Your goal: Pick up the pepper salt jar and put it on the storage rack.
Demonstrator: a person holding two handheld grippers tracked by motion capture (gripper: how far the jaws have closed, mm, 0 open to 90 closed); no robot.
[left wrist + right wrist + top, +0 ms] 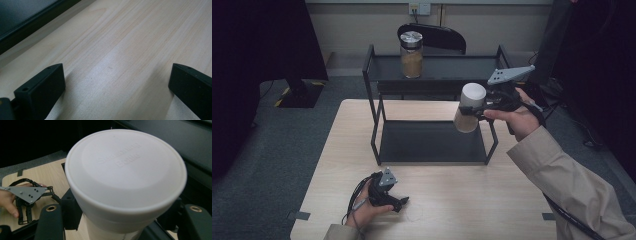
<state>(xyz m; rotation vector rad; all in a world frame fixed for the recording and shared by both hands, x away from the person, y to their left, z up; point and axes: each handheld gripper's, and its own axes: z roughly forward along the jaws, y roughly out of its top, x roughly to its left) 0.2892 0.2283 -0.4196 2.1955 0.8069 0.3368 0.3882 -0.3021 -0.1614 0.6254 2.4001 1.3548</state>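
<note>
— What is the right claw (476, 111) doing?

— It pinches a jar with a white lid (470, 107), one jaw on either side just under the lid. The jar hangs in the air, tilted, in front of the right front post of the black two-tier rack (432, 90), above the rack's lower shelf and just below the level of its upper one. Through the glass you can see a tan filling.

— Anything written on it?

— In the right gripper view the lid (126, 167) carries raised letters; they look like "Seasoning Bottle", but they are faint.

— And the rack itself?

— It stands at the far half of the counter (512, 200). On its upper shelf, toward the left, a second jar with a metal lid (411, 54) stands upright, also with a tan filling. It is well apart from the held jar.

— The left claw (399, 202)?

— It rests low on the counter, in front of the rack's left front corner and well apart from both jars. Its jaws are spread wide with bare wood between them; the left gripper view shows that, with the rack's dark edge (30, 22) just beyond.
</note>
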